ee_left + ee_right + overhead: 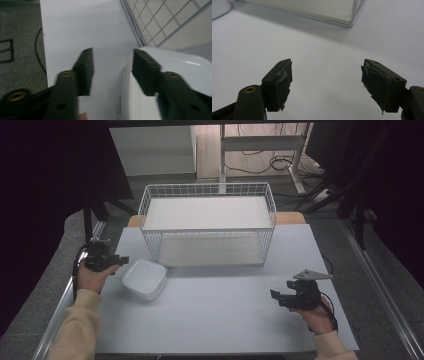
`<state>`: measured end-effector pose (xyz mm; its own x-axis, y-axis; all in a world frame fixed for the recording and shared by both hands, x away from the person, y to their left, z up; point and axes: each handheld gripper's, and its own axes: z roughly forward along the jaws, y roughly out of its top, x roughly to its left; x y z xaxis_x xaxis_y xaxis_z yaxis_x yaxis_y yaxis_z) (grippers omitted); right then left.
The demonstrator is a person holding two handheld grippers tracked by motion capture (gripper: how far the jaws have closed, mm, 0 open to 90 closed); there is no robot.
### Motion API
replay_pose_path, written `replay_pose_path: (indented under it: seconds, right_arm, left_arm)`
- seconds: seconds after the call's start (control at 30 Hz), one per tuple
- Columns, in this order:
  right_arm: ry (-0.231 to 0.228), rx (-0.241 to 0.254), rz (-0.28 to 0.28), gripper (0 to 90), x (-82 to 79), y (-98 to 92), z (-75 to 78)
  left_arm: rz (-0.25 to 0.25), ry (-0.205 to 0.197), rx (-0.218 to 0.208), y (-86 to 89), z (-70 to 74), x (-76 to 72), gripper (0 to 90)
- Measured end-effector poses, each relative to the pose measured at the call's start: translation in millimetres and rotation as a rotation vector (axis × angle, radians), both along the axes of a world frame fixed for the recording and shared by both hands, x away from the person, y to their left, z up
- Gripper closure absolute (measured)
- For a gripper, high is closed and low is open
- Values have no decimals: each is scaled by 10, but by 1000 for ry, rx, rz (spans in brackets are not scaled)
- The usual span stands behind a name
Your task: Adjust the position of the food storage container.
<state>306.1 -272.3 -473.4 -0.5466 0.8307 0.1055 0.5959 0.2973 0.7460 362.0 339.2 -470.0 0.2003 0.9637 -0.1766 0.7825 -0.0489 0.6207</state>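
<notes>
Now my left gripper [112, 67] gapes beside the white bowl's [175, 65] rim; my right gripper [325, 82] spreads over bare mat [324, 37].

One white wire basket [207, 225], one white square bowl [144, 279], and two grippers: left gripper [117, 260], right gripper [276, 296].

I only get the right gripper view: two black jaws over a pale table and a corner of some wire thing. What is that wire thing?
Observer: A white wire basket with two flat shelves, standing at the far middle of the table.
Operator: And the white curve at my top left?
Observer: A white, square, rounded plastic container, lying in front of the basket's left end.
Operator: Is anyone touching it?
Observer: The left gripper has one open jaw over its edge; whether it touches, I cannot tell.
Operator: Where is my gripper?
Observer: The right gripper is at the table's near right, open.
</notes>
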Motion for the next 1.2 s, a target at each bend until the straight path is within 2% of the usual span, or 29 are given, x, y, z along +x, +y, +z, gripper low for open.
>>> replay_pose_path:
  seconds: [0.03, 0.07, 0.23, 0.3, 0.33, 0.47, 0.53, 0.73, 1.2]
  right_arm:
    - [0, 0, 0, 244, 0, 0, 0]
    - [1, 0, 2, 244, 0, 2, 4]
    - [3, -6, 1, 244, 11, -6, -9]
    - [8, -4, -5, 244, 13, -11, -14]
    - [8, -7, -8, 244, 17, -24, -23]
    - [2, -23, -6, 243, 8, -18, -17]
    - [-1, -23, -4, 243, 2, -9, -8]
    - [-2, -30, -1, 242, 4, 1, -9]
    - [-1, -35, -8, 242, 10, -5, -10]
  left_arm:
    - [0, 0, 0, 0, 0, 0, 638]
    - [6, 23, 8, 26, -36, 29, 697]
    - [-14, 78, 31, 15, -139, 88, 850]
    - [-25, 85, 36, 4, -159, 97, 886]
    - [-44, 101, 42, -36, -192, 109, 894]
    - [-81, 107, 30, -103, -214, 110, 897]
    - [-82, 106, 44, -125, -216, 103, 898]
    - [-86, 111, 34, -130, -236, 88, 899]
    - [-162, 106, 32, -343, -230, 48, 899]
